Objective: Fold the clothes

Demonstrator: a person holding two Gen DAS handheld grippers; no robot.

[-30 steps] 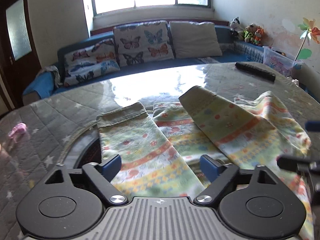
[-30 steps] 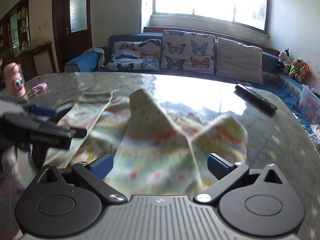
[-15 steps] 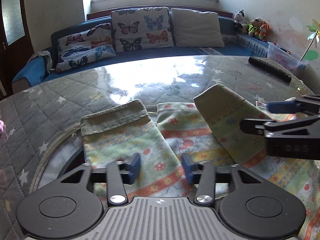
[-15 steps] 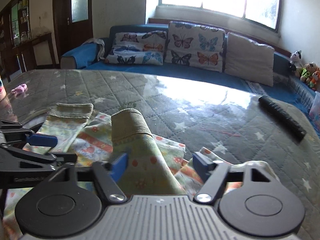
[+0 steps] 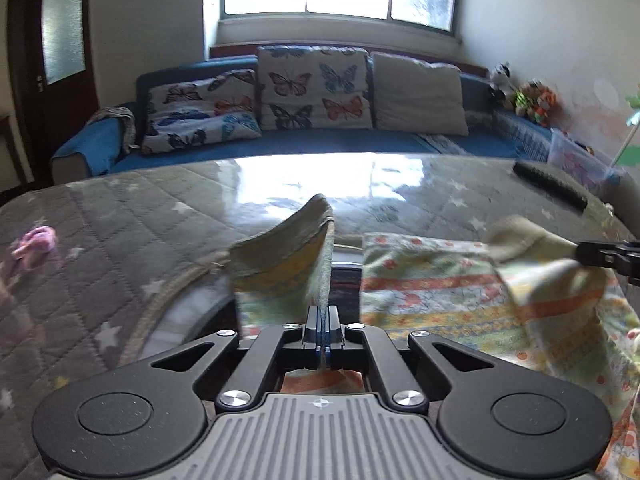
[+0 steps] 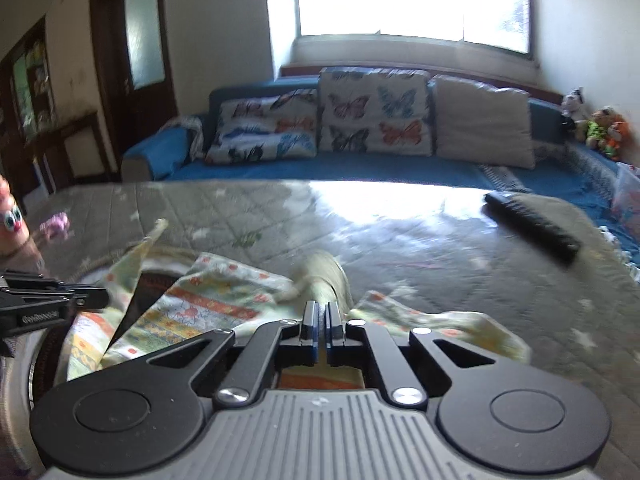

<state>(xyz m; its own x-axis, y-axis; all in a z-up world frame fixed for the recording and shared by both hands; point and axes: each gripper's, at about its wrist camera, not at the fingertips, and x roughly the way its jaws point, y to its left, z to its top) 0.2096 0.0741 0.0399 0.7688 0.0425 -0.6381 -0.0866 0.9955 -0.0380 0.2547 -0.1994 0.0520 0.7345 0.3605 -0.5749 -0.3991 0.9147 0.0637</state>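
Note:
A pair of small patterned trousers [image 5: 432,292] with green cuffs lies on the quilted table. My left gripper [image 5: 322,322] is shut on the left trouser leg [image 5: 288,264] and lifts its cuff off the table. My right gripper [image 6: 320,322] is shut on the right trouser leg [image 6: 328,276], raised too. The trousers also show in the right wrist view [image 6: 212,304]. The right gripper shows at the right edge of the left wrist view [image 5: 608,254]; the left gripper shows at the left edge of the right wrist view [image 6: 52,300].
A black remote [image 6: 532,226] lies at the far right of the grey star-quilted table [image 5: 160,208]. A small pink toy [image 5: 36,242] sits at the left. A blue sofa with butterfly cushions [image 5: 312,88] stands behind the table.
Both grippers went from open to shut, each closing on a trouser leg. Both legs are now lifted off the table, and a dark gap shows under the left one.

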